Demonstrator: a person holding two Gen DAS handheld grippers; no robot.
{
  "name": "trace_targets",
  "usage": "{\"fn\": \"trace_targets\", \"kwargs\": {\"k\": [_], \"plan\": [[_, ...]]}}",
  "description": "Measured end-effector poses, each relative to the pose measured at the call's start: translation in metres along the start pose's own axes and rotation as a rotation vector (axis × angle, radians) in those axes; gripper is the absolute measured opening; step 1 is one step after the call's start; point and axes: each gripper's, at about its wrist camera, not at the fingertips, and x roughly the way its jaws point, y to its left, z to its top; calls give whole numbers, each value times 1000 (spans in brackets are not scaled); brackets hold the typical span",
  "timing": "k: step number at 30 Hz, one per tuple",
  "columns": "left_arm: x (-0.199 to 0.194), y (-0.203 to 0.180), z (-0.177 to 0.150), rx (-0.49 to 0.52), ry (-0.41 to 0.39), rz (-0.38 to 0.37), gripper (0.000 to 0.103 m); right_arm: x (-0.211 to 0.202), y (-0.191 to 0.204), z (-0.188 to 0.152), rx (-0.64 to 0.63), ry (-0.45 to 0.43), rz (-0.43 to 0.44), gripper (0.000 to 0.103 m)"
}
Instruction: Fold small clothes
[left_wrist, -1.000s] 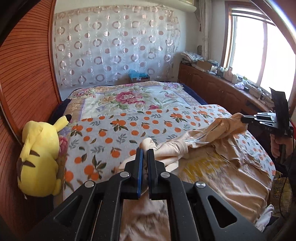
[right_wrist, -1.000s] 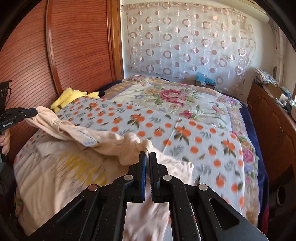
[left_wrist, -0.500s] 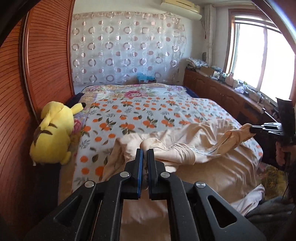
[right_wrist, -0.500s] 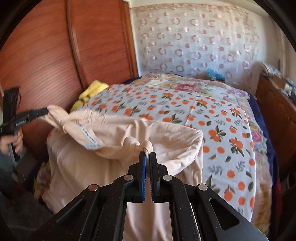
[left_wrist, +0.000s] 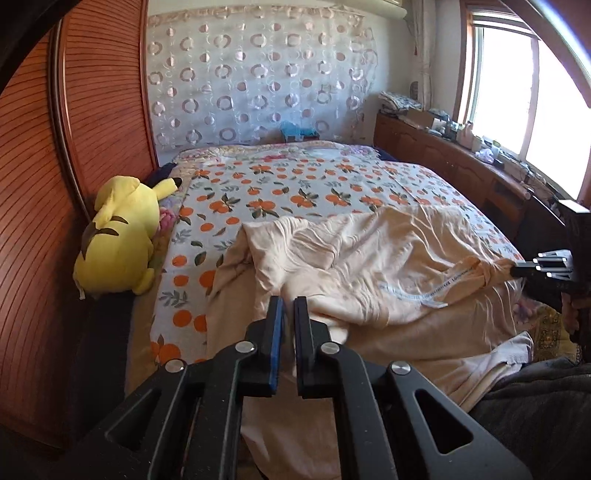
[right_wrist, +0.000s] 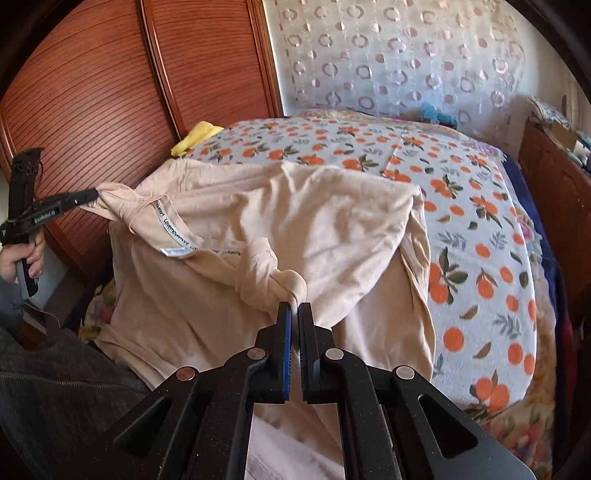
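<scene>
A peach T-shirt lies spread over the near end of the bed, inside out, with its neck label showing in the right wrist view. My left gripper is shut on a bunched shoulder of the shirt. My right gripper is shut on the other bunched shoulder. The neckline is stretched between them at the bed's near edge. Each gripper shows in the other's view: the right one at the far right, the left one at the far left.
The bed has an orange-print cover. A yellow plush toy lies at its left edge by the wooden wardrobe. A wooden cabinet with clutter runs under the window. White cloth hangs at the bed's near edge.
Both grippers have pulled back toward the bed's near edge with the shirt. The shirt has come down from a lifted bunch and now lies spread flatter on the bed.
</scene>
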Motion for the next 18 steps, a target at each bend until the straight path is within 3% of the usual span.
{"fn": "trace_targets", "kwargs": {"k": [3, 4, 5, 6, 7, 9, 10, 11, 12, 16, 18], "plan": [[-10, 2, 7, -11, -34, 14, 7, -2, 0, 8, 8, 2, 1, 3], [-12, 2, 10, -6, -42, 36, 16, -6, -1, 8, 6, -1, 1, 3], [-12, 3, 11, -4, -44, 47, 34, -8, 0, 10, 2, -3, -2, 3], [-13, 3, 12, -5, -51, 48, 42, -4, 5, 12, -1, -5, -6, 3], [-14, 5, 13, -13, -63, 38, 48, -7, 6, 13, -5, -9, -8, 3], [-11, 10, 14, -36, -55, 29, 49, -3, 9, 13, -10, -13, -9, 3], [-8, 12, 14, -49, -48, 31, 56, -5, 10, 13, -10, -12, -11, 3], [-6, 13, 13, -58, -45, 31, 70, -4, 12, 13, -11, -14, -11, 3], [-3, 14, 12, -65, -43, 29, 76, -2, 14, 13, -12, -16, -11, 4], [16, 16, 8, -71, 3, 16, 78, 7, 10, 16, -14, -23, -22, 5], [28, 16, 8, -66, 15, 18, 78, 6, 6, 17, -13, -31, -27, 13]]}}
